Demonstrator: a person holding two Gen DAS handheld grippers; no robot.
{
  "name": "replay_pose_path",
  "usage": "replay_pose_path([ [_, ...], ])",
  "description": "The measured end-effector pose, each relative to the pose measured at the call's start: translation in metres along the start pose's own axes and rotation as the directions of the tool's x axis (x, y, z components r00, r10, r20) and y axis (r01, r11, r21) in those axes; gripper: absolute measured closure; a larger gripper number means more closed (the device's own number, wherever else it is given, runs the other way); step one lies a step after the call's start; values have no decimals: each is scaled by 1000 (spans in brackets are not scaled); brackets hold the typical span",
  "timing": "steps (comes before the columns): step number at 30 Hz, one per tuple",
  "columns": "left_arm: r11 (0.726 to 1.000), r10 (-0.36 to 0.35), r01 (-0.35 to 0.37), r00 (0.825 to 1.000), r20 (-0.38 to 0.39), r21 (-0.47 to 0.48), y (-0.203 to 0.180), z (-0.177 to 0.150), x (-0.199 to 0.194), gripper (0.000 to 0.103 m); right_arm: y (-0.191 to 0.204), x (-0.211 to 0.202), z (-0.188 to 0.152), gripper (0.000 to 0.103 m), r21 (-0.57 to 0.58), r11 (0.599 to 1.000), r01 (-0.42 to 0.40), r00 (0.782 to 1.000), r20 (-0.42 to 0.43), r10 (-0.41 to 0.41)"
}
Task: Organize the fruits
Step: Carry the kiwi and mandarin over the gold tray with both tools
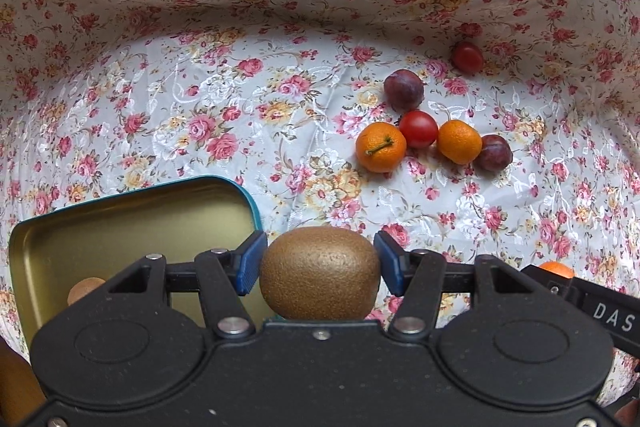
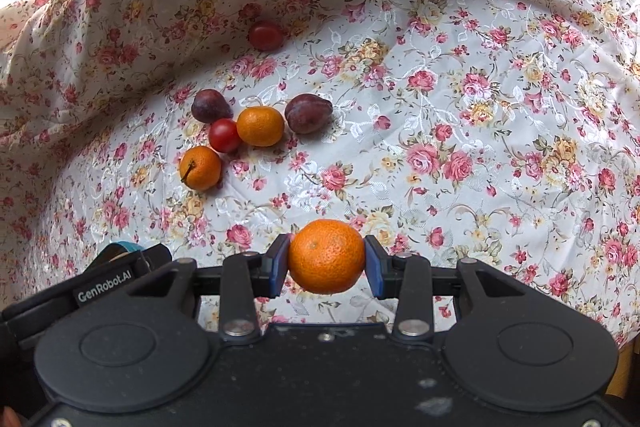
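Fruits are being sorted toward the gold-lined tin (image 1: pixel 120 223), lying open on the floral-clothed desk (image 1: pixel 200 107). Just right of the tin, the left hand-held gripper (image 1: pixel 320 267) is gripping a kiwi (image 1: pixel 320 273). Beyond that, the right hand-held gripper (image 2: pixel 326 259) is pinching a mandarin (image 2: pixel 326 256). Next, I judge, each needs lowering into the tin; loose plums and tomatoes are waiting farther off.

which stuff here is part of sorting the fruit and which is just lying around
Part of the job:
- kiwi in the left hand-held gripper
- tangerine in the right hand-held gripper
- open tin
- loose tangerines, plums and tomatoes

Just there:
- flowered cloth
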State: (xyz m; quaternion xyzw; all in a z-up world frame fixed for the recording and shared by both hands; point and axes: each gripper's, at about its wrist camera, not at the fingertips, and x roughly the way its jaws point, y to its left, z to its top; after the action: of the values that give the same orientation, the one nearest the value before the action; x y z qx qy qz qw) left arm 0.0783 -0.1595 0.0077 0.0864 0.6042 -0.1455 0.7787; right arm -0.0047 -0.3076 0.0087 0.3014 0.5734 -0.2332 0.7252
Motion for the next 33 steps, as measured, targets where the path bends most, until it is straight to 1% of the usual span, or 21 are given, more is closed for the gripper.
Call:
replay_pose_path([
  [5,999,32,-31,999,42,-22,19,-8,-14,41,20,-3,-7,62,-29,998,-50,999,-13,50],
  [8,998,60,-58,997,51,-29,33,-17,-17,41,36,-2,-14,62,-72,996,-50,999,-20,48],
  [12,996,53,-51,998,32,-71,58,-24,-19,41,57,1,-23,62,-121,990,-69,997,-40,65],
  [15,994,53,-50,998,26,-102,73,-22,-19,41,73,2,-31,62,-165,982,-93,995,-61,84],
  [19,992,66,-62,997,33,-114,88,-18,-18,41,95,6,-45,62,-243,963,-118,991,-95,98],
  [22,989,63,-61,998,10,-132,97,-17,-11,41,108,10,-52,62,-277,951,-139,987,-119,110],
  [27,988,62,-66,998,-27,-140,107,-18,1,42,130,13,-61,62,-331,932,-146,986,-129,109],
  [33,986,98,-100,995,-22,-136,119,-19,3,42,151,20,-68,62,-370,916,-155,984,-141,109],
])
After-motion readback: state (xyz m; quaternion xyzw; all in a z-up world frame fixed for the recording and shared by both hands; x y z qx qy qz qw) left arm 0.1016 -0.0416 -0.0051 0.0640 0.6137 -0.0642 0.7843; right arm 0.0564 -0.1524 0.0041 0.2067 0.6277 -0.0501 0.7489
